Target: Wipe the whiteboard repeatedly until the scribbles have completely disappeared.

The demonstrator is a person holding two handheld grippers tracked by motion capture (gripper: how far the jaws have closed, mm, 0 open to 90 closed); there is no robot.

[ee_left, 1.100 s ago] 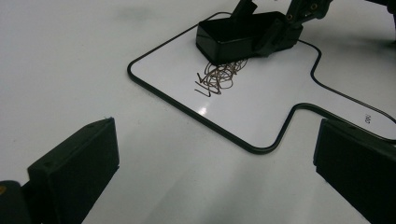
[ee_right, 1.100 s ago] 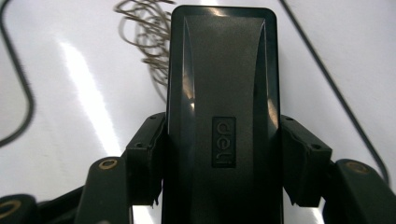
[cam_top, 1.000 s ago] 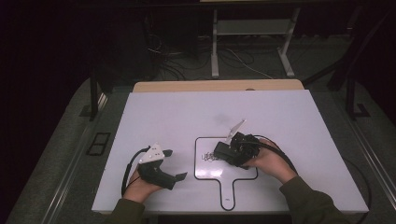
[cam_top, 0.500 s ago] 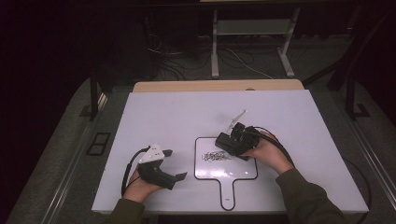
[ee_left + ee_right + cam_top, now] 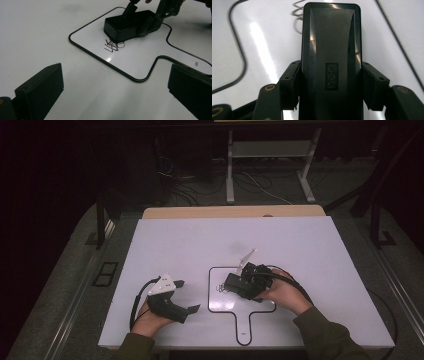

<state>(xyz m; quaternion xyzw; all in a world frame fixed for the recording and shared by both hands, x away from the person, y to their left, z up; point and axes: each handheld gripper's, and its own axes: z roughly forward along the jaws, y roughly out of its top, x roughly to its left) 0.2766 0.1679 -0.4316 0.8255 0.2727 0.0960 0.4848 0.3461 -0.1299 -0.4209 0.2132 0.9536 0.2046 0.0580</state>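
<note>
At the near edge of the table [image 5: 310, 240], a flat, matte white slab with squared corners, the person's two hands come in from below. The left gripper [image 5: 186, 296], near left, rests on the bare white surface with its blocky black jaws wide apart and nothing between them; a grey three-cornered plate sits on its top and a black cable loops behind it. Just to its right lies the whiteboard [image 5: 250, 325], a smooth, glossy white sheet shaped like a paddle: a rounded square with a short handle pointing toward the near edge, outlined by a thin black rim. In the left gripper view that rim curves in soft corners and the surface throws back small bright glints. On the square part, the right gripper [image 5: 330, 86] has its jaws clamped on the two long sides of a black eraser [image 5: 330, 50], a smooth, slightly glossy plastic block, rectangular with rounded corners and an embossed label on its back. The eraser lies flat against the board, and its left end touches a dark scribble [image 5: 113, 46] of thin, looping pen lines. Farther off, a pale wooden strip [image 5: 230, 212] borders the table's far edge, and beyond it stand grey metal frame legs [image 5: 230, 170] among loose cables on the dark floor.
</note>
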